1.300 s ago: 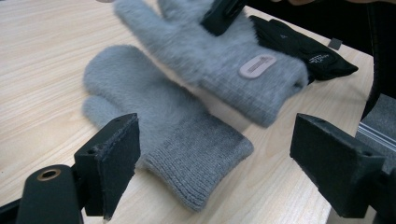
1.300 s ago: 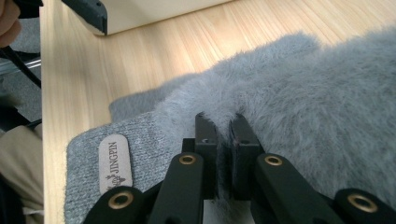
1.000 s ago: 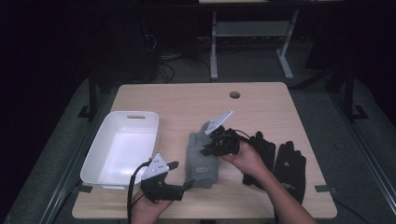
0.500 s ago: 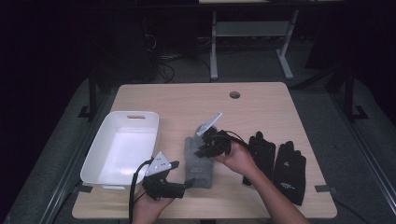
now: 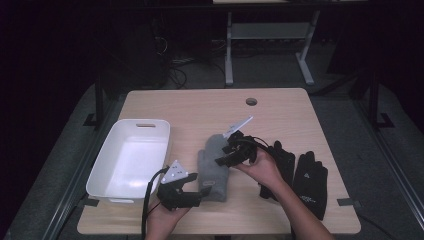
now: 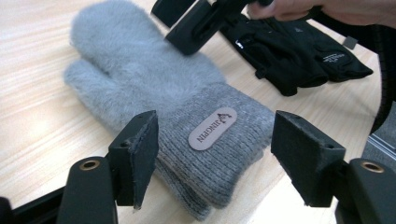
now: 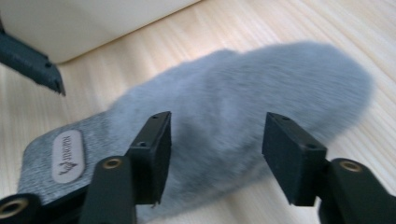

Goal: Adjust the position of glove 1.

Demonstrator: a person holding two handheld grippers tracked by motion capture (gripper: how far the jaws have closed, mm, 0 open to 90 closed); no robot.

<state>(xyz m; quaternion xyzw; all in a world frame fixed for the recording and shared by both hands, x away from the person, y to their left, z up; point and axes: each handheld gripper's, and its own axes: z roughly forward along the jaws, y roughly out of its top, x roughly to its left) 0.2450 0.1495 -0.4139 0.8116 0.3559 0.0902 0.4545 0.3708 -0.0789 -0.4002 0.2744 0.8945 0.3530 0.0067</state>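
Note:
A fluffy grey mitten (image 5: pixel 212 167) lies flat on the wooden table (image 5: pixel 200 110), knit cuff toward the person. In the left gripper view its cuff and label (image 6: pixel 212 130) sit between the jaws of my left gripper (image 6: pixel 212 126), whose pads stand clear of the knit; those jaws have just been closing. In the high view the left gripper (image 5: pixel 199 192) points at the cuff from the left. My right gripper (image 5: pixel 223 156) hovers over the mitten's furry body (image 7: pixel 243 93). The right gripper (image 7: pixel 218 119) has just been opening its jaws, with nothing gripped.
A white bin (image 5: pixel 132 160) stands left of the mitten, and its wall (image 7: pixel 93 23) shows in the right gripper view. Two black gloves (image 5: pixel 310 182) lie to the right, partly under the right hand (image 5: pixel 262 170). A round cable hole (image 5: pixel 251 101) sits at the table's far side.
The right gripper's jaws have parted above the mitten, and the mitten has settled flat. The left jaws have narrowed a little around the cuff. Both hands stayed nearly in place.

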